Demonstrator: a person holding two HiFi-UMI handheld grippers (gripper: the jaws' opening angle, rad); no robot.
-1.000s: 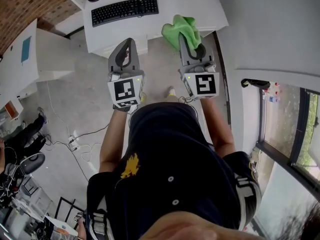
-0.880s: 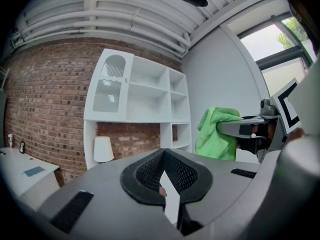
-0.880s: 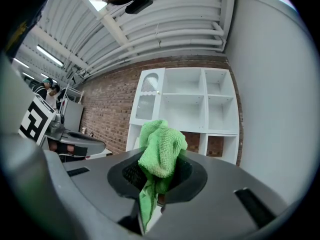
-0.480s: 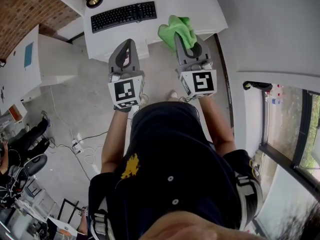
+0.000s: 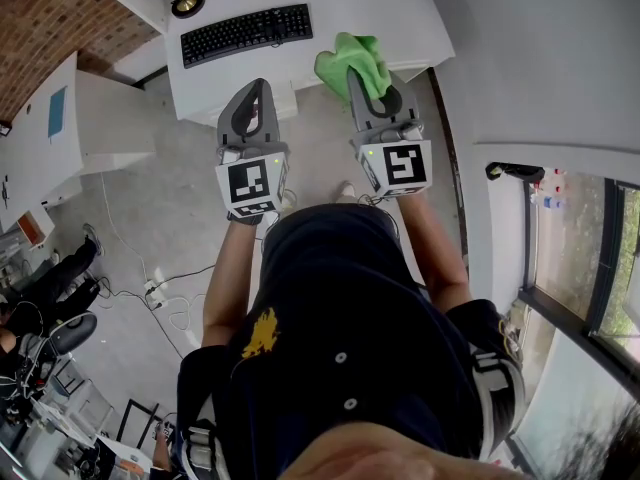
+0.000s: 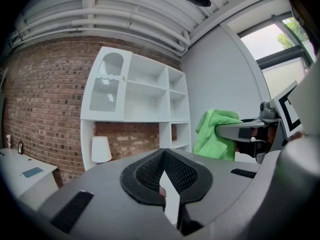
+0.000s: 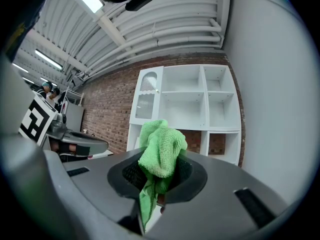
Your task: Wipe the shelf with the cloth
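Right gripper (image 7: 157,176) clamps the green cloth (image 7: 160,151), shelf (image 7: 200,114) well ahead & untouched, left gripper (image 6: 167,181) closed on nothing, so I'd say wiping hasn't begun, whole job's left.

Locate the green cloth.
The green cloth is clamped in the right gripper, upper middle of the head view, right of the keyboard on the white desk.

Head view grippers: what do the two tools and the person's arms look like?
Both the left tool and right tool are grey tapering shells. Each carries a white cube with black square markers. Black textured pads line the jaws. The person wears a dark navy short-sleeved shirt with a yellow emblem.
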